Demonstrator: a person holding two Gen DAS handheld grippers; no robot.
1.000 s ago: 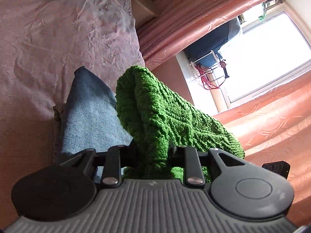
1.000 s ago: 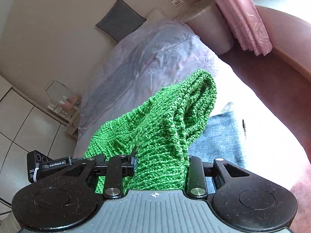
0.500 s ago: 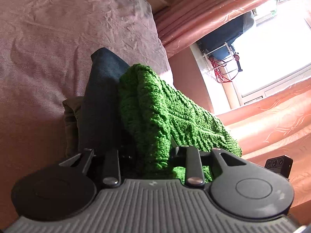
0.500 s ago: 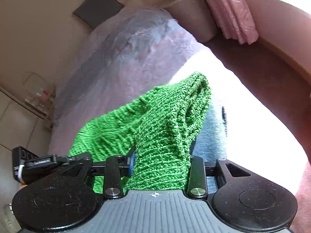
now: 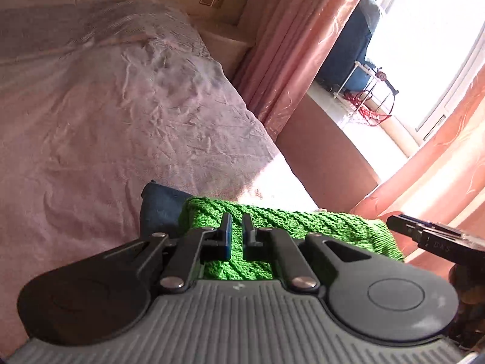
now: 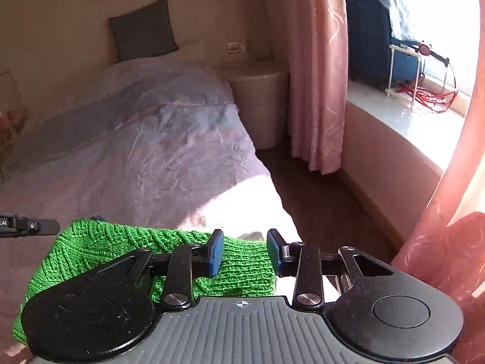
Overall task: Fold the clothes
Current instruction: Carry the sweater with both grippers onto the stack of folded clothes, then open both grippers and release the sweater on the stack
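A green knitted sweater [image 5: 303, 221] lies folded flat on the bed [image 5: 121, 121], on top of folded blue jeans [image 5: 157, 209] whose corner sticks out at its left. My left gripper [image 5: 237, 227] hovers over the sweater's near edge, shut, with nothing pinched between its blue pads. In the right wrist view the sweater [image 6: 106, 248] spreads under and left of my right gripper [image 6: 245, 248]. That gripper's jaws stand apart and are closing, with only air between the pads and the knit below them. Each gripper's tip shows at the edge of the other's view.
The bed's right edge drops to a dark floor [image 6: 318, 200]. Pink curtains [image 6: 315, 69] hang beside a round nightstand [image 6: 257, 103] and a sunlit window ledge [image 6: 409, 115]. A grey pillow [image 6: 142, 30] leans at the headboard.
Both grippers held the sweater up in a hump; now it lies flat on the jeans and both have let go. The left jaws closed empty, and both views rolled level.
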